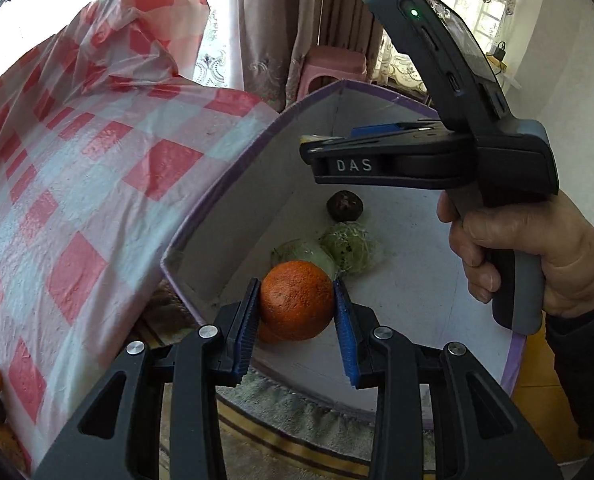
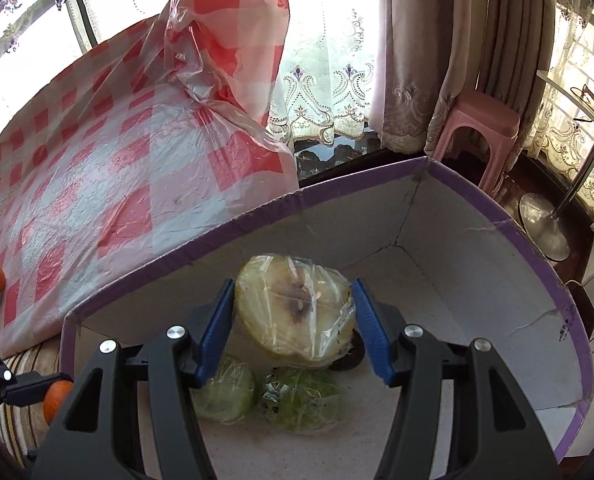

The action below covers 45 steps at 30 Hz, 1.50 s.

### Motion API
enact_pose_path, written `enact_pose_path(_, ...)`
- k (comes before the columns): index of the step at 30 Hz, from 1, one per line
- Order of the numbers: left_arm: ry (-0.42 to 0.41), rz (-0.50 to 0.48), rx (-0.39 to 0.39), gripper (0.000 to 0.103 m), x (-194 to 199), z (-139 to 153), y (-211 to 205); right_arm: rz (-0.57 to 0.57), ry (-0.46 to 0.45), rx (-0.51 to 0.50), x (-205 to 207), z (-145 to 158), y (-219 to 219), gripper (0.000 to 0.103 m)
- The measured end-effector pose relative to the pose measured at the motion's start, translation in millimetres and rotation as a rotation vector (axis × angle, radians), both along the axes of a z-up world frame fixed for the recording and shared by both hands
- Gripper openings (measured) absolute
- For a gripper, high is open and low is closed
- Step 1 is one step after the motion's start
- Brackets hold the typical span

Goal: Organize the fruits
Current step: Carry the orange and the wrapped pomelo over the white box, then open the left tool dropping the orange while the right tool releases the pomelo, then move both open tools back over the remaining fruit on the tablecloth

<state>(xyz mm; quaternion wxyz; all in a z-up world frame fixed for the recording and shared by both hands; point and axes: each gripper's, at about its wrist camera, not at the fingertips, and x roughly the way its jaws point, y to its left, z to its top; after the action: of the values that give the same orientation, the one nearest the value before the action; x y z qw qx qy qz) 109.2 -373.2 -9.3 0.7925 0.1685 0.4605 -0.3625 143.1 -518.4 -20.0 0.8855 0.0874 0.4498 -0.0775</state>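
Orange fruit (image 1: 296, 300) sits clamped between left claw (image 1: 297, 320) pads above box (image 1: 233, 168).

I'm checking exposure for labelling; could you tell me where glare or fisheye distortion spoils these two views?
Left wrist view: windows blown out white at the top, box rim bowed by the fisheye, orange in the left gripper sharp. Right wrist view: backlit curtains overexposed, glare on the wrapped fruit in the right gripper, checked cloth curved.

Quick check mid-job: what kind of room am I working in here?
Likely a home living or dining room: lace curtains at sunlit windows, a pink plastic stool, and a table under a red-checked plastic cloth.
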Motion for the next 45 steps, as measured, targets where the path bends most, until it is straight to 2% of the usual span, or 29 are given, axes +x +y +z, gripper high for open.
enact_pose_path(3,0.060,-0.019,0.032,0.034,2.6,-12.8,-17.0,0.001,0.038,-0.020,9.9,-13.1,1.0,0.059)
enact_pose_path(11,0.135,-0.067,0.178,0.034,4.4,-48.1,-53.7,-0.006,0.141,-0.068,21.6,-43.8,-0.1,0.059)
enact_pose_path(15,0.109,-0.029,0.266,0.034,7.5,-62.5,-62.7,-0.015,0.165,-0.073,23.3,-50.9,0.5,0.059)
enact_pose_path(18,0.119,-0.020,0.280,0.035,9.7,-65.3,-65.0,-0.025,0.184,-0.074,26.2,-56.7,-0.3,0.059)
enact_pose_path(24,0.152,-0.017,0.267,0.035,12.8,-68.8,-61.8,-0.024,0.195,-0.083,27.8,-62.0,2.8,0.062)
enact_pose_path(27,0.167,-0.028,0.242,0.041,15.4,-68.4,-60.5,-0.019,0.198,-0.083,26.2,-64.4,4.3,0.063)
enact_pose_path(32,0.171,-0.036,0.212,0.043,24.5,-62.9,-51.1,-0.038,0.195,-0.088,24.2,-62.9,-2.2,0.069)
enact_pose_path(34,0.173,-0.045,0.198,0.045,25.5,-60.7,-46.3,-0.042,0.190,-0.085,22.7,-61.2,-4.4,0.077)
enact_pose_path(36,0.168,-0.049,0.183,0.046,24.6,-57.9,-42.0,-0.046,0.175,-0.082,21.2,-57.2,-5.6,0.078)
enact_pose_path(39,0.148,-0.061,0.149,0.055,20.9,-51.9,-34.0,-0.060,0.137,-0.073,18.8,-47.0,-8.6,0.087)
enact_pose_path(41,0.118,-0.070,0.123,0.069,16.3,-45.3,-29.0,-0.073,0.113,-0.065,15.8,-39.9,-11.7,0.091)
enact_pose_path(45,0.049,-0.073,0.090,0.079,6.2,-33.1,-17.6,-0.115,0.064,-0.050,6.9,-23.3,-20.0,0.093)
